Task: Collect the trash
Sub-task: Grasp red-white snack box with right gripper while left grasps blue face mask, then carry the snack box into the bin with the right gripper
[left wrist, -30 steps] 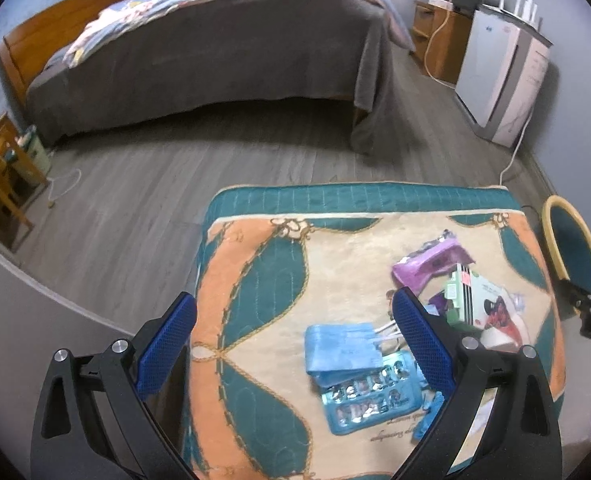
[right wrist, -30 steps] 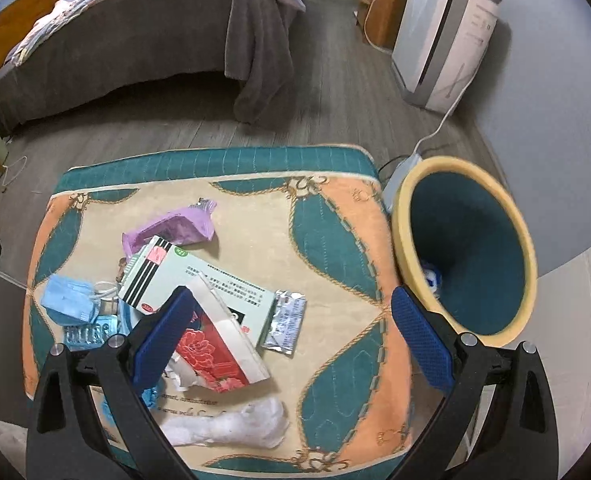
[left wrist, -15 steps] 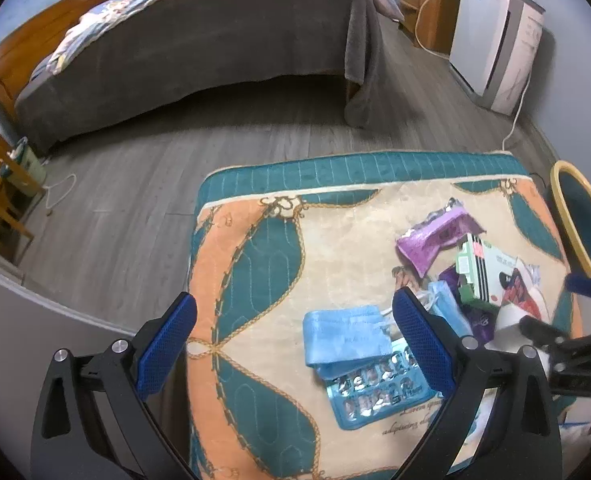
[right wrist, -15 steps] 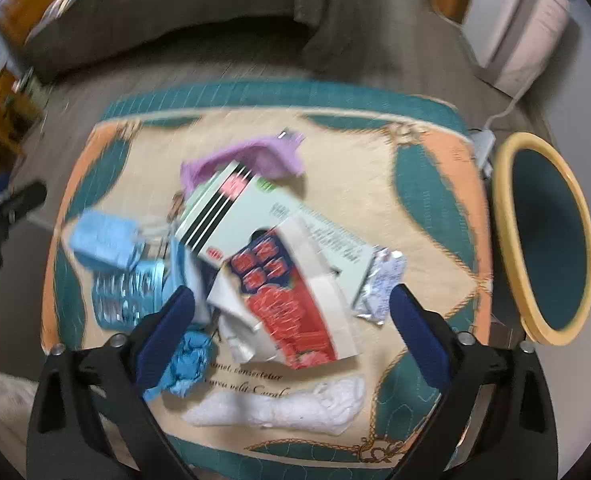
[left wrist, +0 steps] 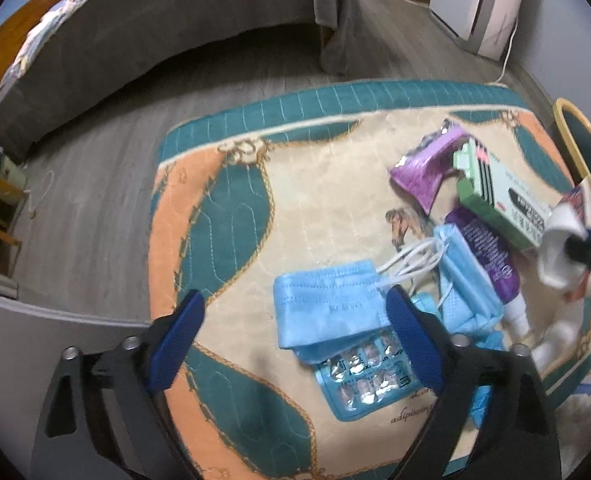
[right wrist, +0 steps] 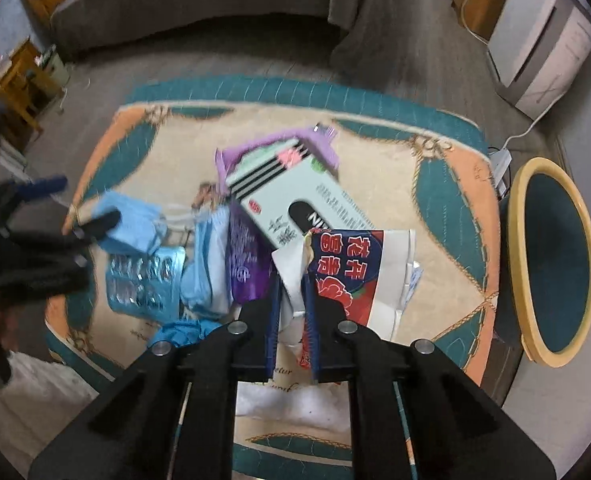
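Trash lies heaped on a teal-and-orange quilted top [left wrist: 231, 216]. My left gripper [left wrist: 293, 308] hangs low over a folded blue face mask [left wrist: 327, 312]. Its jaws are closing with the mask between them, but the pads stand clear of it. A blue blister pack [left wrist: 363, 380] lies just under the mask. My right gripper [right wrist: 291, 284] is shut on a torn red-and-white packet [right wrist: 359, 268]. That packet leans on a pale green box [right wrist: 307, 196] beside a purple tube [right wrist: 247, 264]. The left gripper [right wrist: 75, 202] shows blurred at the left of the right wrist view.
A teal bin with a yellow rim [right wrist: 515, 240] stands on the floor right of the quilted top. A purple wrapper [left wrist: 427, 168], more blue masks [left wrist: 463, 280] and a white tissue [right wrist: 291, 404] lie in the heap. A bed [left wrist: 175, 40] and a white appliance [left wrist: 479, 4] stand beyond.
Both grippers have sunk toward the heap. The right jaws went from wide to shut on the red-and-white packet. The left jaws have narrowed a little above the blue mask.
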Tool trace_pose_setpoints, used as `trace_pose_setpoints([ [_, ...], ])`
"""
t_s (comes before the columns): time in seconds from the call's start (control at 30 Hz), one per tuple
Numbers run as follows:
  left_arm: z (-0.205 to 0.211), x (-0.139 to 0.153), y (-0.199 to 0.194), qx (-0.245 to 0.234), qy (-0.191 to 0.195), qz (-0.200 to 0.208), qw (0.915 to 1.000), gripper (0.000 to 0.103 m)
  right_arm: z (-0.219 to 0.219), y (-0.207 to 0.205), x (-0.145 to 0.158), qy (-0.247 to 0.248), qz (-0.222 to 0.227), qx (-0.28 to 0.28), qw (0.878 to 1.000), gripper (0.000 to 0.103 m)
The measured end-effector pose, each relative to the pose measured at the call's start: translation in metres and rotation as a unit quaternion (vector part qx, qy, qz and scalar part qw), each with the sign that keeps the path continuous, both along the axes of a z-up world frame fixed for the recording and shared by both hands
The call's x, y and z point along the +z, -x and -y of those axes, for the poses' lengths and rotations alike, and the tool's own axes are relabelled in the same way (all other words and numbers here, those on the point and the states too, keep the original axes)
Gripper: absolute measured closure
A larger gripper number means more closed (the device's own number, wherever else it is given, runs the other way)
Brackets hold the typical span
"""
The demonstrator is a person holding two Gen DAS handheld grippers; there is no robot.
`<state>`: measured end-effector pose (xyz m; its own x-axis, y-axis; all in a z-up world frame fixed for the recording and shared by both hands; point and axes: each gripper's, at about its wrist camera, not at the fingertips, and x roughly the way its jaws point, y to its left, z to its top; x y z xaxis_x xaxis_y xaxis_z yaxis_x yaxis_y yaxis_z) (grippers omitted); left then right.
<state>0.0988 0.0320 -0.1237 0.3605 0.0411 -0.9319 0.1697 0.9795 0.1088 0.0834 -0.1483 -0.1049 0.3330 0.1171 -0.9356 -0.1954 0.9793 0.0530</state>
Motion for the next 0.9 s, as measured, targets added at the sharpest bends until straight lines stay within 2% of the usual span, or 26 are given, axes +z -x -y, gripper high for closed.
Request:
trace_pose_setpoints([
  [0.13, -0.004, -0.015, -0.003, 0.012, 0.011, -0.032, 0.9994, 0.039, 0.013, -0.005, 0.01, -0.018, 0.01, -0.02, 1.0, 0.092],
  [0.2, -0.006, -0.018, -0.004, 0.013, 0.02, -0.042, 0.9989, 0.059, 0.015, -0.006, 0.013, -0.023, 0.014, -0.024, 0.999, 0.092],
  [0.3, -0.004, -0.015, -0.003, 0.002, 0.031, -0.036, 0.9989, 0.08, 0.019, -0.009, 0.015, -0.027, 0.018, -0.033, 0.999, 0.092],
  [0.4, 0.001, -0.004, -0.001, -0.007, 0.043, -0.015, 0.9989, 0.084, 0.024, -0.01, 0.019, -0.029, 0.023, -0.04, 0.999, 0.092],
  [0.63, 0.002, 0.03, 0.003, -0.005, 0.051, 0.047, 0.9976, 0.086, 0.039, -0.012, 0.037, -0.04, 0.045, -0.059, 0.996, 0.092],
  [0.8, 0.007, 0.065, 0.003, -0.009, 0.067, 0.099, 0.9928, 0.086, 0.048, -0.015, 0.05, -0.044, 0.063, -0.073, 0.994, 0.092],
  [0.9, 0.007, 0.091, 0.009, -0.014, 0.094, 0.136, 0.9861, 0.086, 0.053, -0.016, 0.058, -0.043, 0.075, -0.08, 0.993, 0.092],
])
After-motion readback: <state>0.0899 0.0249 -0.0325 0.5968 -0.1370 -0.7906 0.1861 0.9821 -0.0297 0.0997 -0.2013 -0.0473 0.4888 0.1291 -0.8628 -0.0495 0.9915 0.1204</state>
